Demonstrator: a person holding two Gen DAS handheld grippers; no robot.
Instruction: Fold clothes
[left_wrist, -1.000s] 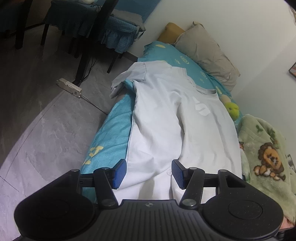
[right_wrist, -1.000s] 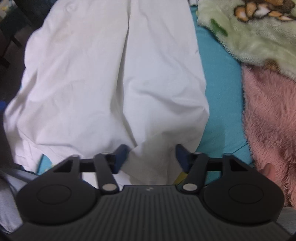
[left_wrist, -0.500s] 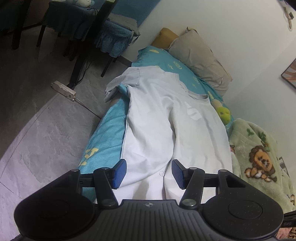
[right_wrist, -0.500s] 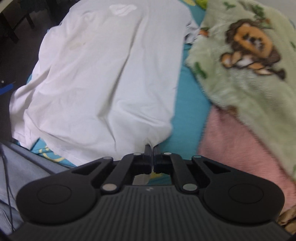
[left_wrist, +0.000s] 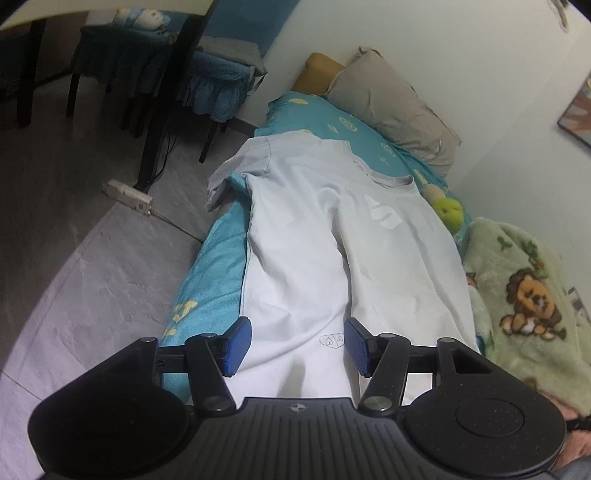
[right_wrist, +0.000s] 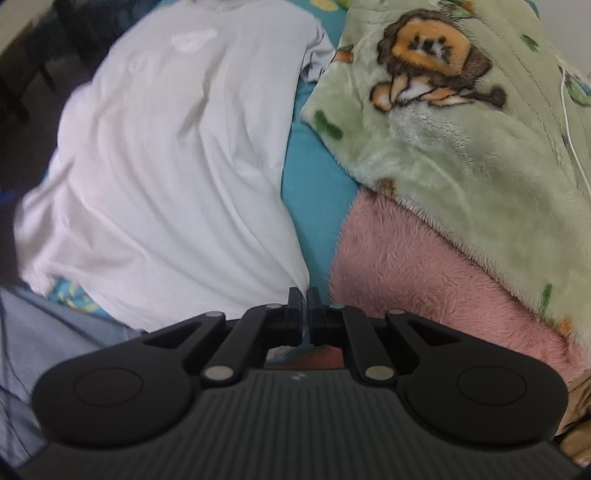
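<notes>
A white T-shirt (left_wrist: 332, 236) lies lengthwise on the teal bed sheet (left_wrist: 218, 266), collar toward the pillows, a pale logo on its chest. In the left wrist view my left gripper (left_wrist: 295, 345) is open over the shirt's hem, blue pads on either side of the cloth with nothing pinched. In the right wrist view the same T-shirt (right_wrist: 177, 158) spreads to the left, and my right gripper (right_wrist: 304, 295) is shut on its near right hem corner, which is drawn into a point between the jaws.
A green lion-print blanket (right_wrist: 461, 122) and a pink fleece (right_wrist: 417, 266) crowd the bed's right side. Beige pillows (left_wrist: 395, 107) and a green plush toy (left_wrist: 448, 210) lie beyond the collar. Left of the bed are grey floor, a power strip (left_wrist: 129, 192) and dark chairs (left_wrist: 147, 74).
My right gripper went from open over the hem to shut on the hem's right corner and shifted right toward the blankets. The left gripper stayed open and lifted slightly.
</notes>
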